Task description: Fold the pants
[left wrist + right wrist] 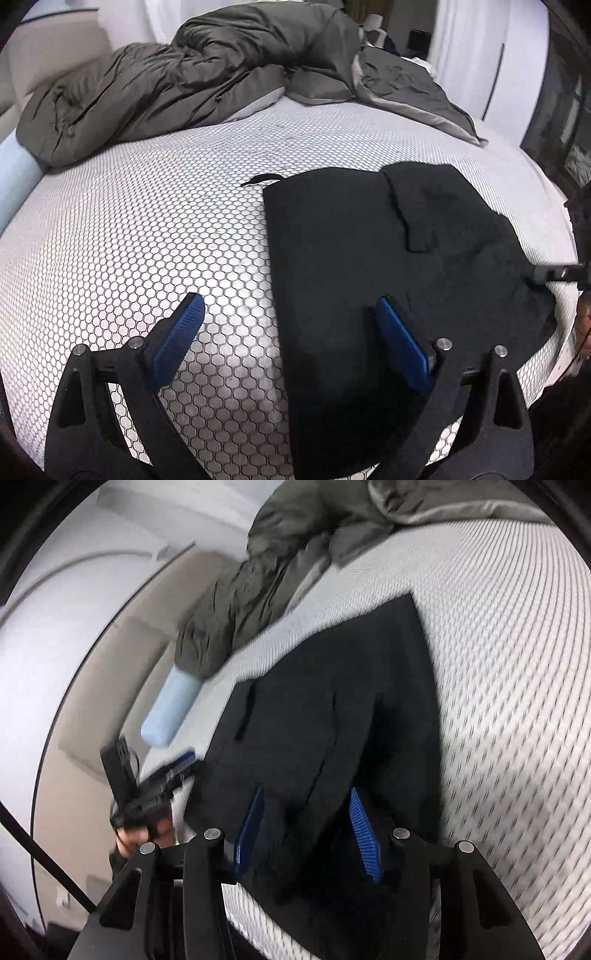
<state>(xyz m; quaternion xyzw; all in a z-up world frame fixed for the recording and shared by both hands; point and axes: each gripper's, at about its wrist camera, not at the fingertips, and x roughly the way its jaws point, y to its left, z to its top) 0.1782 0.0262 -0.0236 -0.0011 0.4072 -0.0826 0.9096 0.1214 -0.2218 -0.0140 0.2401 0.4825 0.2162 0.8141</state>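
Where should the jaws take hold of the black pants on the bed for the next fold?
Probably at the near edge of the black pants, coming in low from the side nearest the person. The pants lie flat on the patterned mattress, and both the left gripper and right gripper are open, already over that edge.

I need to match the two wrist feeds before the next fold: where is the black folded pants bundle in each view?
Left wrist: the black folded pants fill the centre-right, on the honeycomb-patterned mattress, with the left gripper open at their left edge.
Right wrist: the pants run down the centre, with the right gripper open over them.
Shared landmark: the crumpled grey duvet.
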